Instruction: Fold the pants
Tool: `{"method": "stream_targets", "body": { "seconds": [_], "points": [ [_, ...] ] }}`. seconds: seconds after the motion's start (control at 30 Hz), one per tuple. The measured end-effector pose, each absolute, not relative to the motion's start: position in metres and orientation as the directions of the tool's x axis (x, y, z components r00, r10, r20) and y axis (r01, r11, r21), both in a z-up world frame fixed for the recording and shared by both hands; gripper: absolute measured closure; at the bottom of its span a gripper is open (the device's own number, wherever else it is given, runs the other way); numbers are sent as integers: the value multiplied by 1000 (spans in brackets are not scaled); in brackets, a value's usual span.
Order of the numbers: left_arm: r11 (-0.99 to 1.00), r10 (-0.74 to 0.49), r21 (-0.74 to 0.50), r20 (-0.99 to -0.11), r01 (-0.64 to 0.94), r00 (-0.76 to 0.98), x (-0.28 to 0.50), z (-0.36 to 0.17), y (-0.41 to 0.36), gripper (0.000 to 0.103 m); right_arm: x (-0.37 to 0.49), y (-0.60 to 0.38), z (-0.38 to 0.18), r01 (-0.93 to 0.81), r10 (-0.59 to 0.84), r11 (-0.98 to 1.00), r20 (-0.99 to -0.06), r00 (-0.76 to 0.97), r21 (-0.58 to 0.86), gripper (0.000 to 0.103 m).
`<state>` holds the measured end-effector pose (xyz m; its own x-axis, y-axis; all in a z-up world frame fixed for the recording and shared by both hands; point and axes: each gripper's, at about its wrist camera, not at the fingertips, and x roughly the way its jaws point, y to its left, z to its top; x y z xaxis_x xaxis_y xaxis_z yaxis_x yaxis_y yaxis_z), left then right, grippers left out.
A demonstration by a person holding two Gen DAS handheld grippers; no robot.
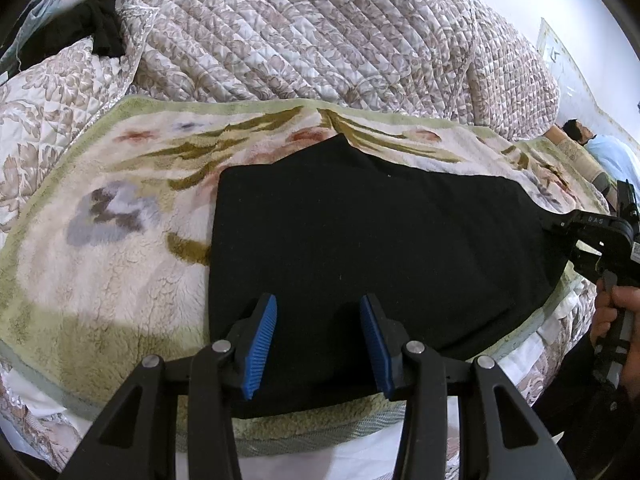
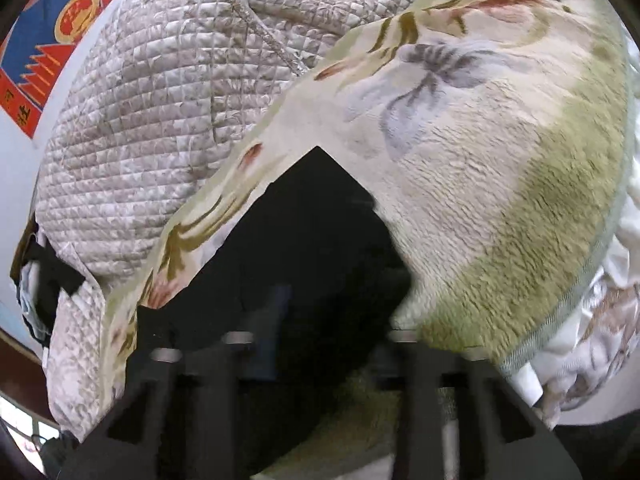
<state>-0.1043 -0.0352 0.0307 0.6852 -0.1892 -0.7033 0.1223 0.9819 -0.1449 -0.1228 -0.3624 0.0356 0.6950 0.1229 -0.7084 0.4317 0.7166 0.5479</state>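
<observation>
The black pants (image 1: 360, 232) lie flat and folded on a fuzzy floral blanket (image 1: 112, 248). My left gripper (image 1: 318, 344) is open, with its blue pads just above the pants' near edge and nothing between them. My right gripper (image 1: 556, 226) is at the pants' right end, and its fingers look closed on the cloth edge there. In the right wrist view the pants (image 2: 304, 248) fill the middle; the fingers there are blurred and dark against the cloth, so the grip itself is unclear.
A quilted beige bedspread (image 1: 320, 32) is heaped behind the blanket. Dark clothes (image 1: 100, 28) lie at the far left. A person (image 1: 600, 148) lies at the far right. The blanket's near hem (image 1: 320, 428) marks the bed's edge. A poster (image 2: 48, 40) hangs on the wall.
</observation>
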Motion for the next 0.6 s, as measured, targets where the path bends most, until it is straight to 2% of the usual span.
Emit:
{"method": "stream_targets", "body": {
  "seconds": [0.2, 0.4, 0.6],
  "points": [
    [981, -172, -183, -673, 64, 719, -99, 47, -10, 57, -111, -338, 82, 267, 179, 794, -629, 756, 546, 82],
    [973, -105, -222, -647, -54, 756, -101, 62, 33, 57, -88, -268, 126, 21, 329, 847, -556, 764, 530, 82],
    [954, -47, -262, -608, -144, 793, -113, 77, 73, 57, -68, -179, 130, -209, 501, 837, -555, 664, 507, 82]
  ]
}}
